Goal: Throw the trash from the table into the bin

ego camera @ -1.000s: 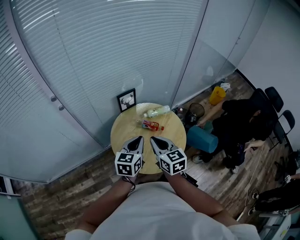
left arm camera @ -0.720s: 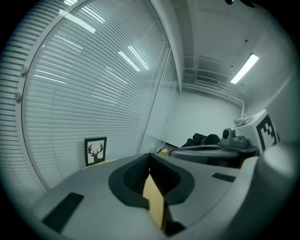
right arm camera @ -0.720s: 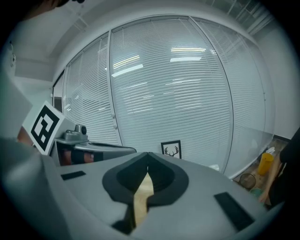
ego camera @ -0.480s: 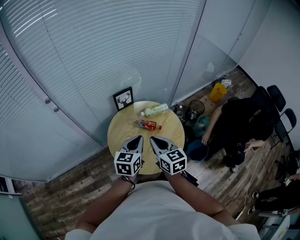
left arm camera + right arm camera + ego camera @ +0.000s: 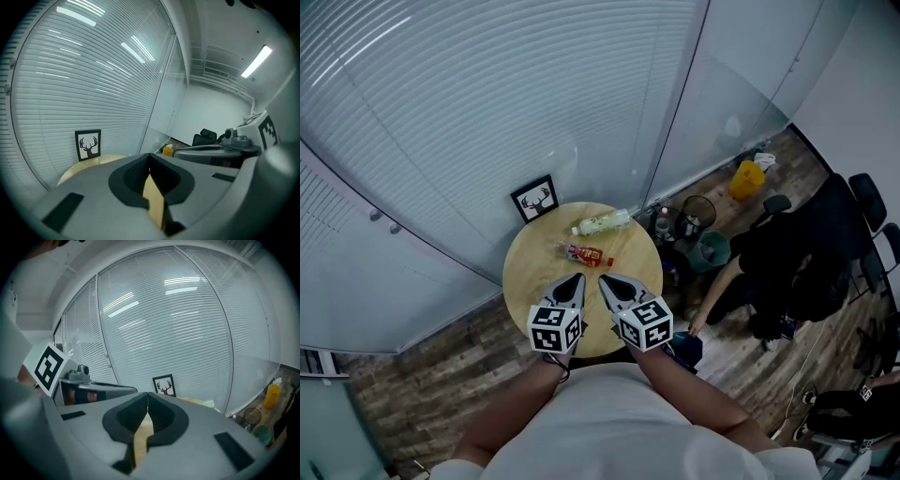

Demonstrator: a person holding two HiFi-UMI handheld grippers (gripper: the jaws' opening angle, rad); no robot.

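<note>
The left tongs (image 5: 578, 278) and right tongs (image 5: 605, 278) are seen shut and empty at mid-frame. Just above them, a bottle (image 5: 600, 223) and a red wrapper (image 5: 584, 253) are left lying on the round worktop (image 5: 530, 272).

The counter (image 5: 528, 281) looks like pale wood with a smooth matt top — the floor (image 5: 431, 394) is rougher, streaky wood plank. The bottle (image 5: 602, 223) is clear plastic, the red wrapper (image 5: 587, 253) looks glossy, and the left claw (image 5: 578, 277) and right claw (image 5: 604, 278) are matt grey plastic.
</note>
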